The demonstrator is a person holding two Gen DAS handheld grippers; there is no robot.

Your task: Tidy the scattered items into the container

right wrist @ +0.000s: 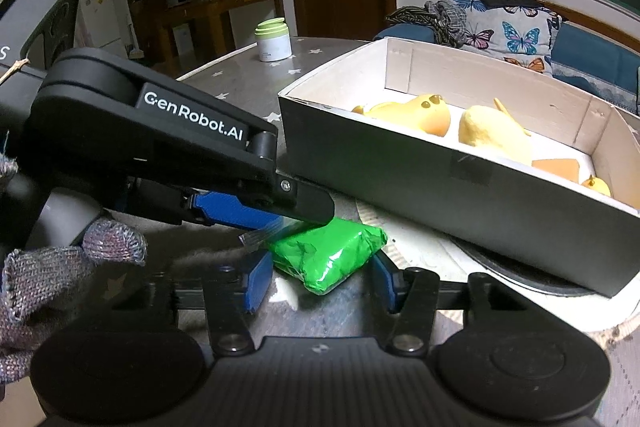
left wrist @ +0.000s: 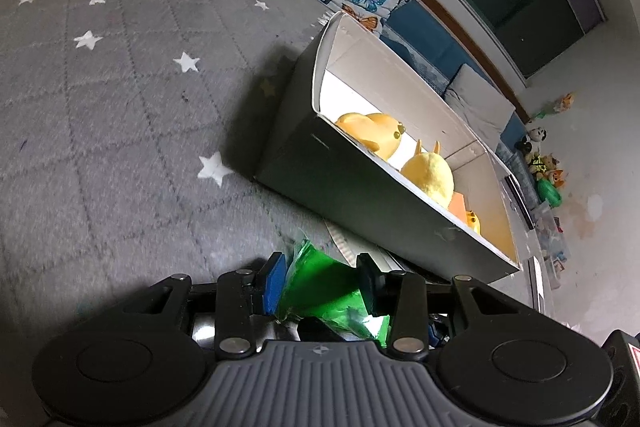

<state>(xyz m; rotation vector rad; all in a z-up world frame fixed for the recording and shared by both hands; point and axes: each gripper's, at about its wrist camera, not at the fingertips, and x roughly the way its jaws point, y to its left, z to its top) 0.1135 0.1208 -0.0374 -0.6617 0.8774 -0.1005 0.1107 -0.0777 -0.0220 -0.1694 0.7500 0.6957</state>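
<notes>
Here, left gripper (left wrist: 320,285) clamped on crinkly green packet (left wrist: 324,287), probably to lift it into box (left wrist: 360,187) just beside. Right gripper (right wrist: 320,281) wide apart, fingers flanking same packet without gripping. Box stiff card, dark outside, pale inside, holding soft yellow toys (left wrist: 428,173). Table (left wrist: 120,107) grey, star-patterned.

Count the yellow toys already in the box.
3 in the box: a duck-like toy at the far end, a plush mid-box, a small one at the near end. The wall may hide more.
</notes>
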